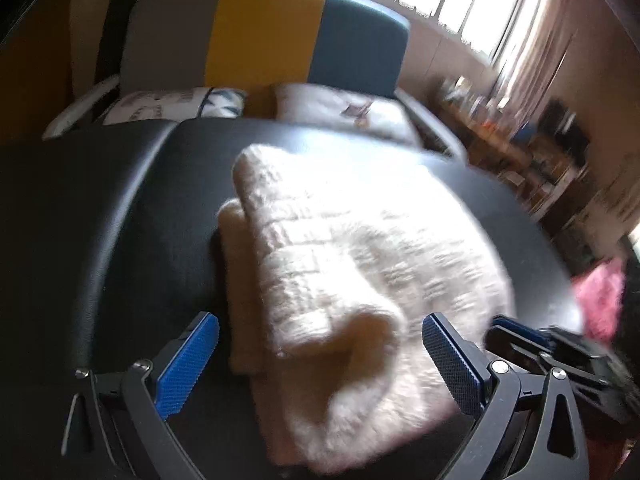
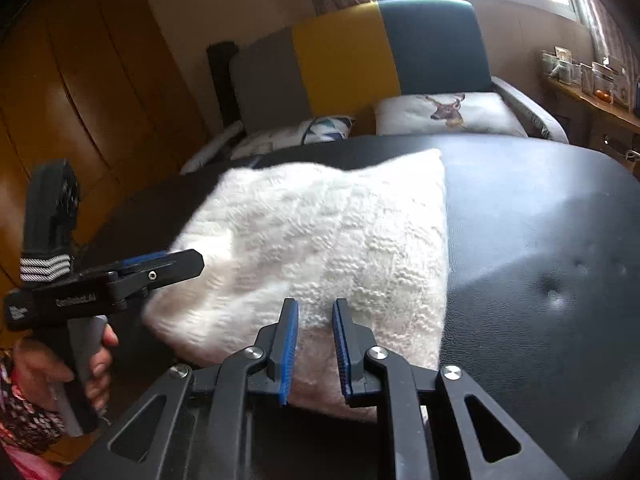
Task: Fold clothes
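I am hovering both tools over the knit point(image 1: 352, 264), already lying doubled near the counter's point(image 1: 100, 220) front edge: left tool point(image 1: 320, 364) spread wide, right tool point(image 2: 316, 344) narrowly parted, neither pinching anything. Either a last fold or smoothing.

Deer cushion point(image 2: 448, 114), tricolour headboard point(image 2: 344, 64)

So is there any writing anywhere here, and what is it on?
"GenRobot.AI", faint, on the side of the left gripper.
A small white mark at that gripper's rear end: too small to read.
Labels on the shelf boxes: too blurred to read.
Nothing else.
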Motion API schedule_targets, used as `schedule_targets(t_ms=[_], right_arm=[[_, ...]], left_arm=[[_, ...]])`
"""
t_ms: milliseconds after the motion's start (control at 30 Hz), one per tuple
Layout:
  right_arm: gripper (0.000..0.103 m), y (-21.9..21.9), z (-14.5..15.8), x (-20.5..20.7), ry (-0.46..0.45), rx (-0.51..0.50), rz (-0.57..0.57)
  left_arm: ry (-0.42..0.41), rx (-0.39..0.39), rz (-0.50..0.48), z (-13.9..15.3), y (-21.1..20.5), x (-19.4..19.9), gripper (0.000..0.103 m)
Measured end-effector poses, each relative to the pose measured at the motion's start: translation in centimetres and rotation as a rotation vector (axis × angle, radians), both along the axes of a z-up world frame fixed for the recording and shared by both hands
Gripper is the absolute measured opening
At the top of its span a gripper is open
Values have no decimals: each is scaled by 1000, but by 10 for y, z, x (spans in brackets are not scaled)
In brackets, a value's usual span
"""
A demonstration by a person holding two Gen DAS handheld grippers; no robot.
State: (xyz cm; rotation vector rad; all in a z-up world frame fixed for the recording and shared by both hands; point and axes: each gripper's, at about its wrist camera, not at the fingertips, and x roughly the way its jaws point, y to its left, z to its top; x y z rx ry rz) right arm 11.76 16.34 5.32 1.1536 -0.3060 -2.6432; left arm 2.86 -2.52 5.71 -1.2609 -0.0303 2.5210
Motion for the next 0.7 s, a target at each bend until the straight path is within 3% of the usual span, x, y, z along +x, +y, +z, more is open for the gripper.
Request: schedule_targets(t_ms=[33,100,167,300,500,700], right_arm=[[17,-5,-3,-6,-10,13,10],[17,-16,-9,-14,-29,36,29],[17,-23,-9,-15,-40,40,44],[17,-32,-5,-19,-33,47,64],[17,-47,2,-24,-23,58,95],[17,-64,1,-30,-37,66,140]], left_arm=[[0,-22,10,-4,-2,-3,96],[-61,60,-6,-10,-12,-10,25],[-85,139,6,-8,-24,-8,24],[-21,132,-46,11,-29,8,19],[31,196,-3,21,-51,19,17],[-73,168,78,-10,-76,12,17]])
